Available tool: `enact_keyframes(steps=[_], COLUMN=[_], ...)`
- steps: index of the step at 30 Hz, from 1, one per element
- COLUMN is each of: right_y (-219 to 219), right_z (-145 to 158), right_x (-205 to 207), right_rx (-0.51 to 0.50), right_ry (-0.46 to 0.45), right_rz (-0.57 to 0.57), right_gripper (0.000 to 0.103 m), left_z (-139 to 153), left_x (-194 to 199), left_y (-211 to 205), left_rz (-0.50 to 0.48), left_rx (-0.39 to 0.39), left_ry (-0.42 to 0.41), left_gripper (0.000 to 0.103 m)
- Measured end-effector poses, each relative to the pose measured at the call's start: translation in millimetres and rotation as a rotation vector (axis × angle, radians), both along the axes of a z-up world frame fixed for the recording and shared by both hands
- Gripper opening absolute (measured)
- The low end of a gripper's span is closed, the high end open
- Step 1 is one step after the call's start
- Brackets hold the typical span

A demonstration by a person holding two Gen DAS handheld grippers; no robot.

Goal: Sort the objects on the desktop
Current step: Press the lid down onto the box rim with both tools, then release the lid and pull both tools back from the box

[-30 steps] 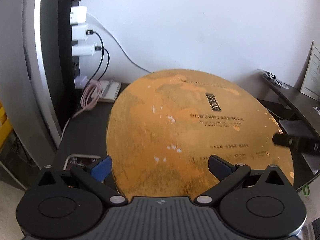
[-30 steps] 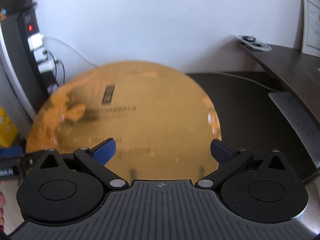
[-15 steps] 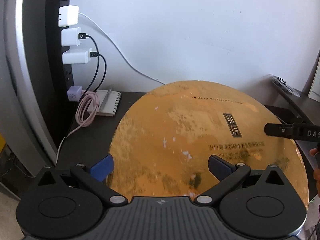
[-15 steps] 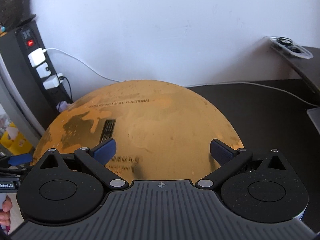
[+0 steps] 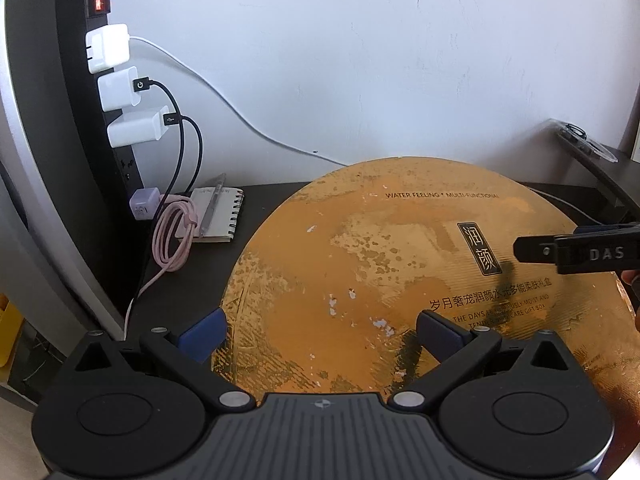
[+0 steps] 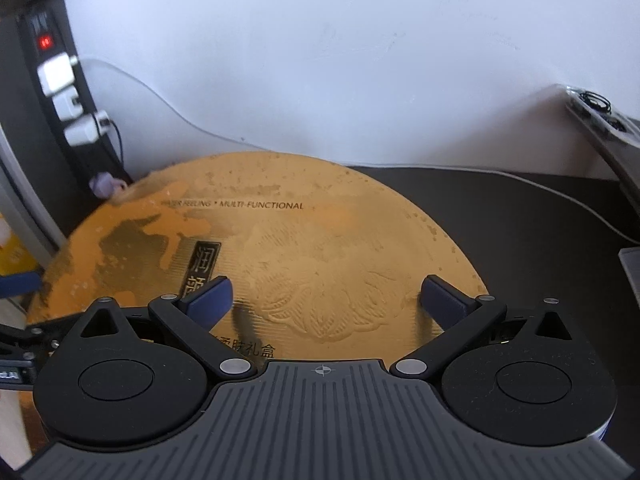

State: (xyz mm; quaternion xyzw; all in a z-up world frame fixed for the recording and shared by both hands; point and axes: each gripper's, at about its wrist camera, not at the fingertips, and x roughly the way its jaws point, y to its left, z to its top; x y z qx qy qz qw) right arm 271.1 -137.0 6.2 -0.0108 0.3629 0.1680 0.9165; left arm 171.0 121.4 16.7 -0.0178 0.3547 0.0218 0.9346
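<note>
One round gold gift box (image 5: 400,280) occupies the dark worktop (image 5: 192,288); its lid is mottled orange-gold, scuffed with small white chips, printed "WATER FEELING • MULTI-FUNCTIONAL" near the far rim, with a black label of Chinese characters and further lines of text below it. In the right wrist view the same lid (image 6: 280,248) shows an embossed floral pattern near its near edge. The left claw (image 5: 320,332) is released, jaws spread wide over the lid's near-left portion; the box extends from 12 o'clock round to 3 o'clock of it. The right claw (image 6: 324,298) is likewise released, jaws apart above the near edge of the lid, the box lying at 12 o'clock and spreading toward 9 o'clock. Whether either claw touches the lid cannot be told. Count of other items: one black power strip (image 5: 100,80) standing at 10 o'clock in the left view, three white chargers (image 5: 120,88) plugged in, one lilac adapter (image 5: 143,205), one coiled pink cable (image 5: 176,236), one spiral notebook (image 5: 218,216) carrying one pen (image 5: 214,204).
</note>
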Motion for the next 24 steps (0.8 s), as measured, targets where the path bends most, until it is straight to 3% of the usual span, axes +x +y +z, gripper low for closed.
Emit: enact_keyframes(steps=[6, 11, 16, 24], right_y=[5.9, -6.4, -21.3, -36.9], right_z=[-3.3, 6.1, 29.4, 44.9], right_x=[16.4, 8.5, -31.0, -119.9], right_rx=[0.0, 0.092, 0.1, 0.074], right_ry=[0.055, 0.031, -0.024, -0.064], right_rz=[-0.014, -0.058, -0.07, -0.072], right_gripper=[0.103, 0.1, 0.103, 0.103], left_z=[-1.7, 8.6, 26.4, 26.7], left_x=[8.4, -6.8, -43.3, -122.7], left_y=[6.5, 14.1, 9.5, -18.1], left_rz=[-0.003, 0.052, 0.093, 0.108], left_rx=[-0.034, -0.069, -0.022, -0.031], left_ry=[0.031, -0.01, -0.057, -0.066], left_gripper=[0.102, 0.101, 0.102, 0.102])
